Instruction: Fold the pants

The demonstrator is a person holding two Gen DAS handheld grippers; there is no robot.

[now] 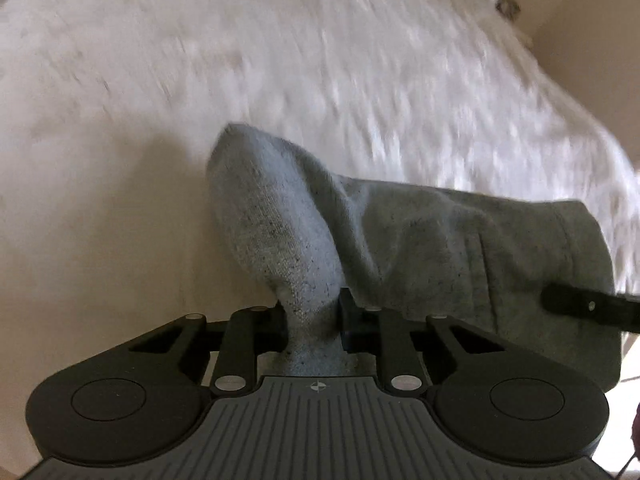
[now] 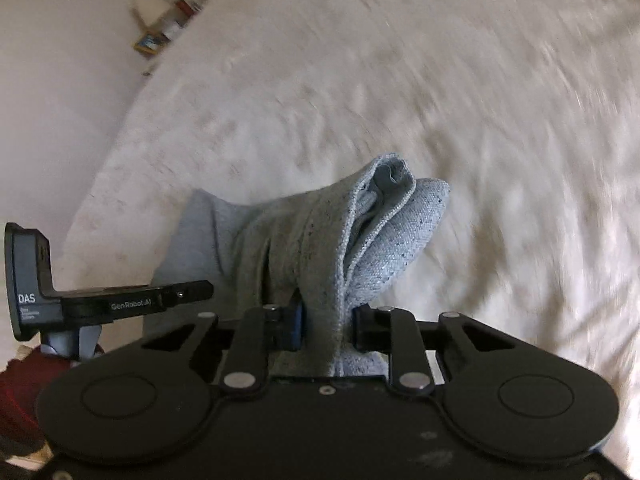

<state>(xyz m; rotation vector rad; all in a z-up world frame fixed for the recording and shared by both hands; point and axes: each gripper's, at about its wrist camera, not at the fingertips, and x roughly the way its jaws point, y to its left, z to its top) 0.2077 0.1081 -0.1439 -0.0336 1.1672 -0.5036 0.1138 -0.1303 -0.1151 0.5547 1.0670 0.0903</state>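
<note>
The grey pants [image 1: 420,240] hang in a bunched span between both grippers above a white bed. My left gripper [image 1: 314,326] is shut on a pinched corner of the grey cloth, which rises in a rounded fold past its fingers. In the right wrist view my right gripper [image 2: 326,326] is shut on another bunched edge of the pants [image 2: 320,240], with layered hems [image 2: 394,216] sticking up beyond its fingers. Each gripper shows in the other's view: the right one's black finger [image 1: 592,306] at the far right, the left unit [image 2: 108,300] at the left.
A white fuzzy bed cover [image 2: 400,80] fills most of both views, blurred by motion. Pale floor [image 2: 48,100] lies beside the bed's left edge, with books and a small picture [image 2: 160,32] far off. A dark red sleeve [image 2: 24,392] shows at the lower left.
</note>
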